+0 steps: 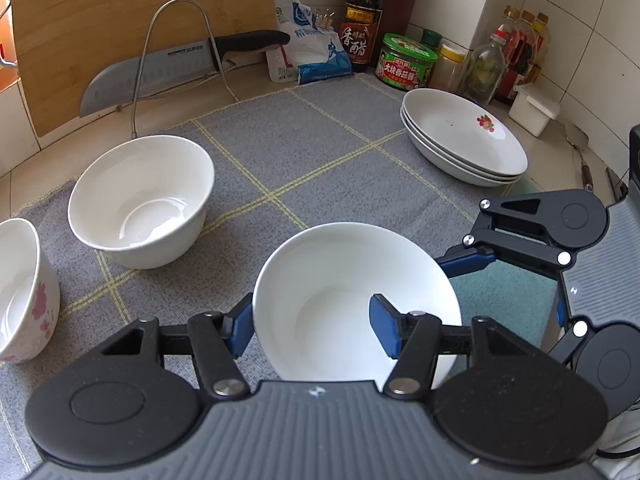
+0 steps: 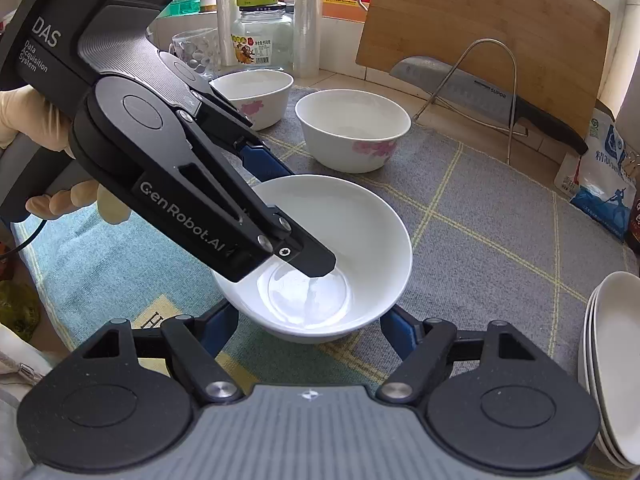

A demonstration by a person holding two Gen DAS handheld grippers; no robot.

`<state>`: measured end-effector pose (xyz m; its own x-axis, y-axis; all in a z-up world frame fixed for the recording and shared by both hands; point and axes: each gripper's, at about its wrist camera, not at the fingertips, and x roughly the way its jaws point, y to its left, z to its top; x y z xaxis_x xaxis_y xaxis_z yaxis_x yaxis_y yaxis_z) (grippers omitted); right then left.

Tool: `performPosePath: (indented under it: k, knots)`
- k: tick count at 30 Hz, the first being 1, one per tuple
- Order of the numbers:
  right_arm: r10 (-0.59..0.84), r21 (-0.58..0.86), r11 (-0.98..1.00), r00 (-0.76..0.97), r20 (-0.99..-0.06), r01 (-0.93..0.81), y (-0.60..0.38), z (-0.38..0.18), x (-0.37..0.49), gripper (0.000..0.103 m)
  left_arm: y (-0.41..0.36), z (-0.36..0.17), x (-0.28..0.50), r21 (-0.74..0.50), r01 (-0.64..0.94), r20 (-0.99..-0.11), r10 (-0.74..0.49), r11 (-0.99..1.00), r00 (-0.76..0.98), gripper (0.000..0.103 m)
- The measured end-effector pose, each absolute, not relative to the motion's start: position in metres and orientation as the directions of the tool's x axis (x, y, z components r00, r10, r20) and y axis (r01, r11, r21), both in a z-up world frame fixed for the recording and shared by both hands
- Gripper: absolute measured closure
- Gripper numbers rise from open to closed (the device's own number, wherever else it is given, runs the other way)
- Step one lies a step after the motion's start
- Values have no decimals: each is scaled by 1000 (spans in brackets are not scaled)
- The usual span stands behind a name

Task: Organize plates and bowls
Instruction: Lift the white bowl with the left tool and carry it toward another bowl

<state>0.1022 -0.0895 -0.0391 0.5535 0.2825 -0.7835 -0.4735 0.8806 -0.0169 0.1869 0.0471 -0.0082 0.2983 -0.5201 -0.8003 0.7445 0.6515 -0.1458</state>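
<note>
On a grey checked mat [image 1: 320, 152] covering the table, from left to right: a flowered bowl [image 1: 22, 292] at the edge, a second bowl [image 1: 140, 200], then a plain white bowl [image 1: 352, 300], and a stack of plates [image 1: 464, 136] far right. The left tongs [image 1: 312, 326] straddle the plain bowl's near wall, one finger inside, one outside, apparently pinching it. The right tongs [image 2: 308, 326] hover wide open beside it, holding nothing. Likely next: lift and nest it into the second bowl, keeping it level.
</note>
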Motion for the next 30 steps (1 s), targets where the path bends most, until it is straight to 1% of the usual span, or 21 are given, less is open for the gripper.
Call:
performPosePath:
  k: [3,4,5,6,7,8,9,18,30]
  knots:
    - [287,-9,882,552,-783,-471,-90,-39,104,21,47,-8,186,-145,743,-799,-520,653,302,44]
    - [287,-8,882,551,-784,-471,-90,-39,105,21,46,-9,186,-144,745,-798,-521,652,301,41]
    - [288,-6,882,549,-785,-471,-90,-39,105,21,47,-9,186,-150,747,-796,-527,648,297,35]
    - [295,1,882,548,-783,-472,-90,-39,106,18,47,-8,185,-151,747,-794,-529,648,298,30]
    - [304,11,881,549,-779,-473,-90,-39,106,13,47,-8,184,-145,745,-791,-529,650,307,19]
    - [310,15,881,555,-772,-472,-90,-37,106,5,48,-7,183,-138,743,-785,-530,654,320,13]
    - [313,12,881,565,-763,-472,-90,-35,104,0,49,-5,181,-135,743,-781,-532,656,328,13]
    - [318,2,876,576,-753,-482,-88,-26,97,0,76,15,178,-131,657,-733,-519,742,439,9]
    - [308,-48,864,601,-737,-502,-90,-8,103,0,97,17,185,-19,534,-703,-391,846,594,9]
